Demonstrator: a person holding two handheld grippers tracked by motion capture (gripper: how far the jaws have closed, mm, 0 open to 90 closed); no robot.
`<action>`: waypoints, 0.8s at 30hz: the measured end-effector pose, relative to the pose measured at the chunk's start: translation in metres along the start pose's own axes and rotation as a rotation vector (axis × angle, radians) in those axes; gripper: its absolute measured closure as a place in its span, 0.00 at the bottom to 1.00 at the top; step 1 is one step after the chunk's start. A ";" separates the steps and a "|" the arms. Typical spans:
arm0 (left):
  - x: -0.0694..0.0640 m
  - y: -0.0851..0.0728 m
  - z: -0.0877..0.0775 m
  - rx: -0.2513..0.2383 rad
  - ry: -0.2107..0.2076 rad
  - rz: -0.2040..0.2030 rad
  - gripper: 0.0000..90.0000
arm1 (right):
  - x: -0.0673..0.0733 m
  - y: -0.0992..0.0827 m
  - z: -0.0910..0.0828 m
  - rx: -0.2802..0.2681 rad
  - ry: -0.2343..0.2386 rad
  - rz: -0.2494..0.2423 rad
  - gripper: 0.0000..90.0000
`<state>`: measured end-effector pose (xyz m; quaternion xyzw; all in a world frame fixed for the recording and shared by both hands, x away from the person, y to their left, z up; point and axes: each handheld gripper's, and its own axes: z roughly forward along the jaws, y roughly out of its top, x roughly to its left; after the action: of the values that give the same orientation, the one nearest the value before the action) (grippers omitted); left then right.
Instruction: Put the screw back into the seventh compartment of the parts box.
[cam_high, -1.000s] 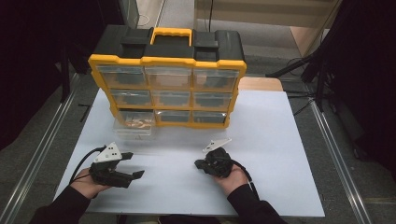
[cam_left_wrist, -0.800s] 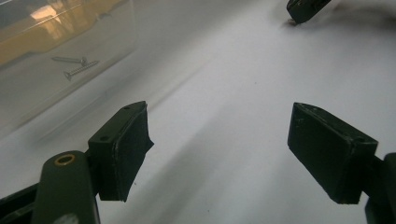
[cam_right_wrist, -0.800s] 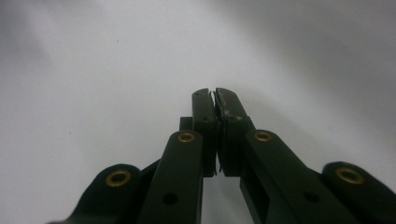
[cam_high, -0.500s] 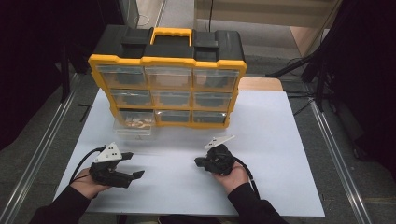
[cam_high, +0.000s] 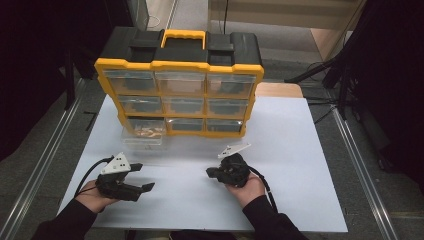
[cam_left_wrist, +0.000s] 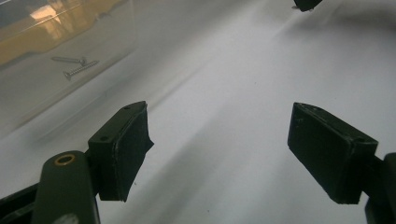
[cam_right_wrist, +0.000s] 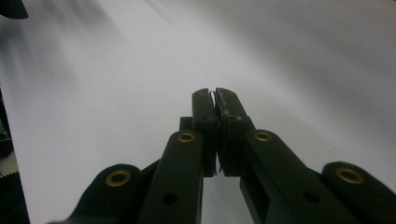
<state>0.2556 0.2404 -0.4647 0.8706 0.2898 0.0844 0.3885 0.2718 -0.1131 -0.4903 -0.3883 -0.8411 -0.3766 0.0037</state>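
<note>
No writing reads on the yellow-and-black plastic drawer organiser (cam_high: 180, 82) at twelve o'clock on the matte white surface (cam_high: 300, 150), its clear pulled-out drawer (cam_high: 145, 136) near the wide left hand-held gripper (cam_high: 142, 177); the right hand-held gripper (cam_high: 210, 173) is closed, empty.

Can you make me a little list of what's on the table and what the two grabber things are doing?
table: white top
big box: yellow and black drawer case, standing at the back
pulled-out drawer: clear tray in front of the case, screws inside
left gripper: open, nothing between its jaws, resting near the tray
right gripper: shut, empty, resting on the table
</note>
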 end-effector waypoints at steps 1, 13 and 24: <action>0.000 0.000 0.000 0.001 -0.001 0.000 0.23 | 0.000 0.000 0.000 -0.002 0.001 0.000 0.99; 0.000 0.000 0.000 -0.003 -0.001 -0.002 0.23 | 0.003 0.005 0.001 -0.010 0.028 -0.001 0.99; 0.001 0.000 -0.001 -0.007 0.001 -0.005 0.23 | 0.008 0.013 0.007 -0.011 0.055 -0.002 0.99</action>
<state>0.2561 0.2418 -0.4645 0.8685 0.2920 0.0846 0.3914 0.2767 -0.0986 -0.4850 -0.3768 -0.8391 -0.3916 0.0243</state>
